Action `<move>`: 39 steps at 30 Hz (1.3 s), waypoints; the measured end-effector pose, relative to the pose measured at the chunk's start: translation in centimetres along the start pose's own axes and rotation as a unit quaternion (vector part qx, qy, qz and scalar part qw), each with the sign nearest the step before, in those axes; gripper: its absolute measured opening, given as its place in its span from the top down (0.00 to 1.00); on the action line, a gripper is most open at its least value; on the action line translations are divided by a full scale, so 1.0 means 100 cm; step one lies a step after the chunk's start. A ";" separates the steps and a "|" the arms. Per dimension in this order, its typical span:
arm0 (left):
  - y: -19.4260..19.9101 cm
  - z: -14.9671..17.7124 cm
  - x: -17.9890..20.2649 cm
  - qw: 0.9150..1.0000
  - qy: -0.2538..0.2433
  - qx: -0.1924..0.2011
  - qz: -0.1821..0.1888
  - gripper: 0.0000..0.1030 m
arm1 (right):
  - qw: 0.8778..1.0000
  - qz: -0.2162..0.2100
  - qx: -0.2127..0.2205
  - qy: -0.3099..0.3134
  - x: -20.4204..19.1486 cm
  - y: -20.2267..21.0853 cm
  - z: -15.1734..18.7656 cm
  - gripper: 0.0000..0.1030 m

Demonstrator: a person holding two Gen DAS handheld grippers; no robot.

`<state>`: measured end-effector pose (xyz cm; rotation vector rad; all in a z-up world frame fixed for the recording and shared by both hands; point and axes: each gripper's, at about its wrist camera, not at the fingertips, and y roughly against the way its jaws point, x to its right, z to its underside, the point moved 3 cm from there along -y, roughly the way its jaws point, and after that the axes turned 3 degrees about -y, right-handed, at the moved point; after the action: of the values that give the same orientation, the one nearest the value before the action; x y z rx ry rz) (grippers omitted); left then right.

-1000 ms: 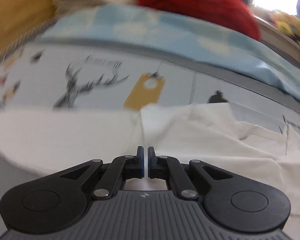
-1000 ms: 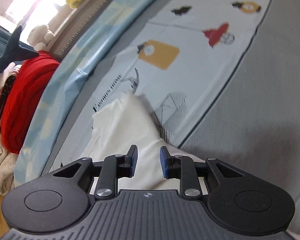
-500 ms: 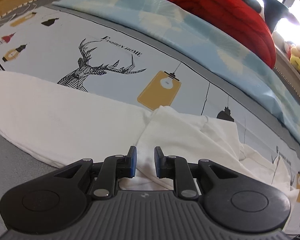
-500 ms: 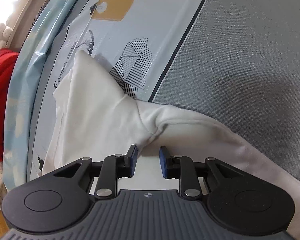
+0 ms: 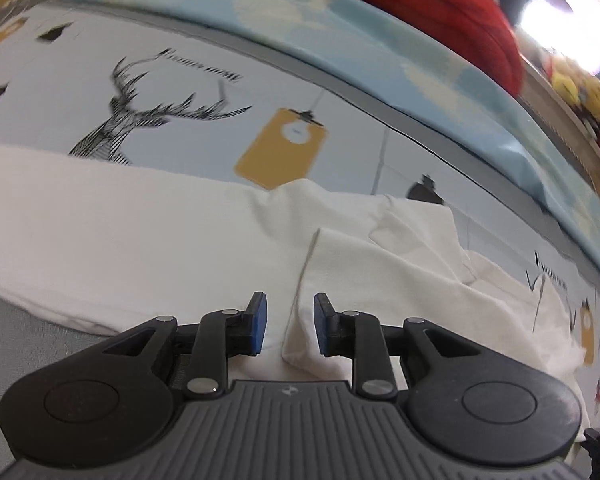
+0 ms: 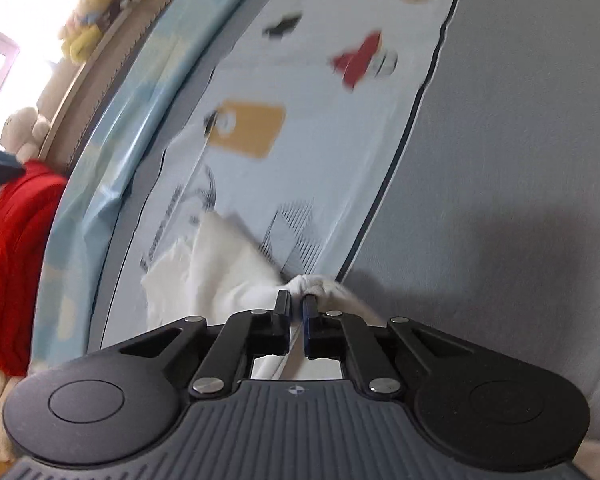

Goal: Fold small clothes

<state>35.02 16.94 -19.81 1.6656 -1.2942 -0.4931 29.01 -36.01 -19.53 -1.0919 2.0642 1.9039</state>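
A white garment [image 5: 120, 232] lies spread and partly folded over on a bed, with its raised fold edge running toward me in the left wrist view. My left gripper [image 5: 290, 298] hovers low over it. Its jaws are opening, and the fold edge stands between the blue pads without being pressed. In the right wrist view my right gripper [image 6: 296, 297] is shut on a bunched edge of the same white garment [image 6: 220, 272], which trails away to the left behind the fingers.
The garment rests on a pale printed sheet [image 5: 180, 92] with a deer and lamp pattern beside a grey cover [image 6: 520, 160]. A light-blue blanket [image 5: 340, 20] and a red blanket [image 5: 440, 0] lie along the far edge. Plush toys [image 6: 86, 20] sit on the ledge by the window.
The left jaws went from shut to parted over the fold. The right jaws closed on the garment's edge, and the cloth in front of them has bunched up.
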 end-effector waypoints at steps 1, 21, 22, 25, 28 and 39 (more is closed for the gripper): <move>0.001 0.000 0.003 1.000 -0.006 0.002 0.000 0.74 | 1.000 0.014 -0.008 -0.007 0.005 -0.002 0.001 0.94; 0.060 -0.010 0.015 0.995 -0.070 0.053 -0.056 0.99 | 0.994 -0.021 -0.030 0.100 -0.037 0.003 0.025 0.88; 0.055 -0.008 0.008 0.994 -0.069 0.035 -0.073 0.99 | 0.995 -0.018 -0.036 0.093 -0.036 -0.001 0.024 0.87; 0.037 -0.001 -0.003 0.997 -0.052 -0.014 -0.062 0.97 | 0.996 0.008 -0.052 0.074 -0.026 -0.013 0.026 0.87; 0.041 -0.005 0.005 0.997 -0.061 0.013 -0.045 0.93 | 0.996 0.031 -0.073 0.050 -0.014 -0.024 0.029 0.87; 0.003 0.011 -0.021 0.997 -0.004 -0.077 -0.001 0.91 | 0.996 0.053 -0.018 0.073 -0.021 -0.010 0.033 0.85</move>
<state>33.30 18.36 -20.52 1.5393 -1.2289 -0.5868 29.93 -32.10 -19.78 -1.1848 2.2138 1.9715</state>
